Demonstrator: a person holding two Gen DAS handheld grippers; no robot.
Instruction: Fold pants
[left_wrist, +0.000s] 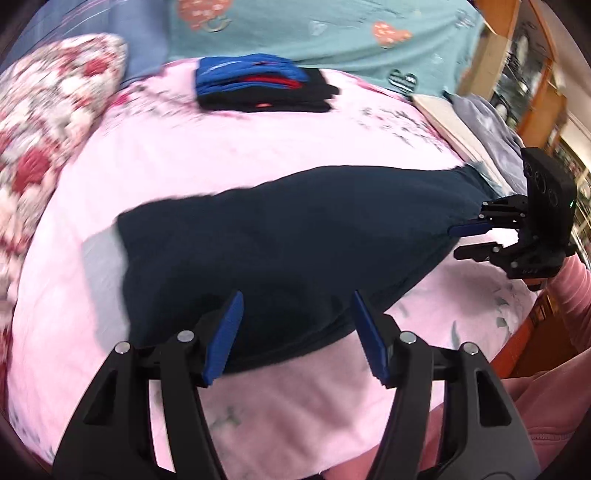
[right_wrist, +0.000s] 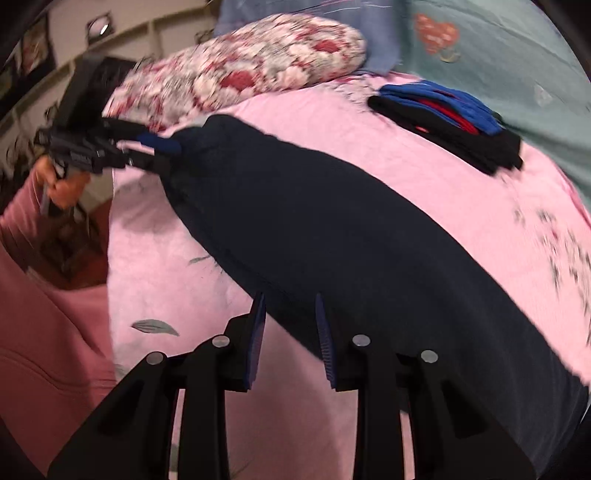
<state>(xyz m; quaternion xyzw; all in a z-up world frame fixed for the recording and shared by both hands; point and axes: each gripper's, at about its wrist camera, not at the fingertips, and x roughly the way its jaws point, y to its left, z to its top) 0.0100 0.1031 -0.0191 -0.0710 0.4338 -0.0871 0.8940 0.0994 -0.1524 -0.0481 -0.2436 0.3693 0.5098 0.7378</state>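
Across the pink bedsheet (left_wrist: 332, 155) the dark navy pants (left_wrist: 288, 240) lie stretched lengthwise, left gripper (left_wrist: 295, 314) and right gripper (right_wrist: 290, 317) both spread wide, gripping nothing, at opposite ends, likely poised to fold them.

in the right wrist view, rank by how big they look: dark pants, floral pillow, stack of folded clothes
1. dark pants, by far the largest
2. floral pillow
3. stack of folded clothes
The pillow and stack lie farther from the camera, so their true sizes are unsure.
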